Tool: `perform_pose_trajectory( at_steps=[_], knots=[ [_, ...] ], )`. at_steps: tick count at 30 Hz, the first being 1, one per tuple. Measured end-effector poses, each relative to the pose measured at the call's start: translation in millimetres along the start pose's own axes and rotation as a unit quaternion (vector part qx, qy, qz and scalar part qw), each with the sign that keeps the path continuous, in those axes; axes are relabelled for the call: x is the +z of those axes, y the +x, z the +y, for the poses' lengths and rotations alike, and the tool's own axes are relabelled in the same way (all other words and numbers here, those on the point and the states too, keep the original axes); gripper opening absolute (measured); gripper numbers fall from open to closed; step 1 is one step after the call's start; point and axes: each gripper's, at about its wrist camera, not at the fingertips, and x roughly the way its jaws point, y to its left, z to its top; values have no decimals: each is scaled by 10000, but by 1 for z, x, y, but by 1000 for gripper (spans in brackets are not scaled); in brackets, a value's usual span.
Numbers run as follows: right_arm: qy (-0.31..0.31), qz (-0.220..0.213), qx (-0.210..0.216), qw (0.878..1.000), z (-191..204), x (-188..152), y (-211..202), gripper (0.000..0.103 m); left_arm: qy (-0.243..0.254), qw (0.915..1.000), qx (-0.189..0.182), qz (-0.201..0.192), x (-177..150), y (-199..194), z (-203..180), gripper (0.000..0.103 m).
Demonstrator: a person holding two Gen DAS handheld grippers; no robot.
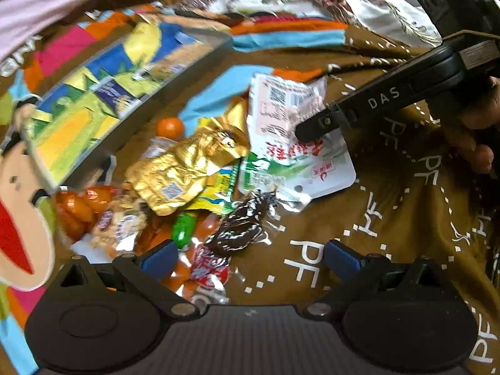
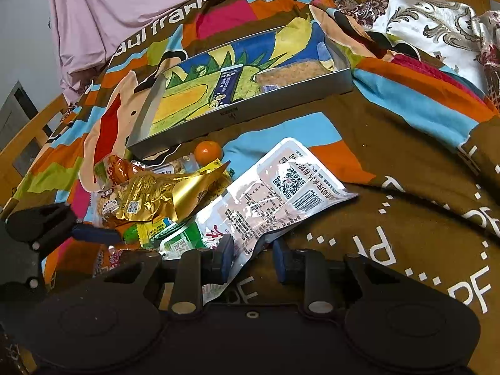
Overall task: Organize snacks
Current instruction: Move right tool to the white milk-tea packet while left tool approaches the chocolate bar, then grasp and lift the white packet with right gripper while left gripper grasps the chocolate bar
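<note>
In the right wrist view the right gripper (image 2: pixel 253 259), low in the centre of the frame, has its blue pads closed on the lower edge of a large white snack pouch (image 2: pixel 275 193), which stretches up and to the right across the brown printed bedcover (image 2: pixel 390 168). Left of the pouch lies a heap of snacks topped by a crumpled gold foil packet (image 2: pixel 162 197), with a small orange (image 2: pixel 207 151) just above it. Higher, in the upper centre, sits a shallow metal tin (image 2: pixel 243 114) with a few items inside. In the left wrist view the left gripper (image 1: pixel 248 257) stands with its jaws wide apart and nothing between the pads, hovering over a dark wrapped sweet (image 1: pixel 240 228) at the near edge of the heap.
</note>
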Motion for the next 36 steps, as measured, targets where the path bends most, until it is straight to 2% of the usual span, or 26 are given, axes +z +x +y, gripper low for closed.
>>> perform_pose_trajectory(
  at_steps=[7, 9, 10, 12, 15, 18, 20, 23, 25, 28, 32, 36],
  knots=[
    [-196, 87, -17, 9998, 4, 3, 0, 28, 53, 9996, -167, 244, 7, 10, 4, 102],
    [-250, 145, -47, 9996, 4, 5, -2, 28, -70, 9987, -374, 336, 7, 9, 6, 99],
    [-298, 169, -55, 9994, 4, 5, -4, 27, -187, 9975, -517, 447, 6, 9, 6, 94],
    [-384, 143, -104, 9991, 2, 7, -10, 27, -435, 9952, -624, 612, 6, 9, 4, 94],
    [-659, -44, -334, 9973, 0, 8, -20, 24, -677, 9927, -784, 623, 5, 2, -5, 94],
    [-550, -54, -308, 9980, -7, 10, -21, 24, -586, 9919, -902, 674, 5, -6, -16, 94],
    [-487, -26, -311, 9983, -8, 9, -18, 24, -471, 9935, -790, 671, 4, -10, -22, 96],
    [-338, 16, -308, 9990, -8, 10, -11, 37, -259, 9950, -636, 726, 0, -11, -24, 99],
    [14, 74, -39, 10000, -12, 9, -8, 71, -150, 9951, -642, 735, -1, -11, -21, 100],
    [340, -25, 283, 9990, -12, 9, -7, 93, -1, 9944, -744, 752, 2, -10, -17, 102],
    [191, -157, 82, 9997, 3, 10, 0, 96, 300, 9926, -709, 935, 3, 0, -21, 102],
    [-138, -147, -288, 9994, 18, 8, 21, 98, 132, 9941, -612, 887, 1, 0, -21, 98]
  ],
)
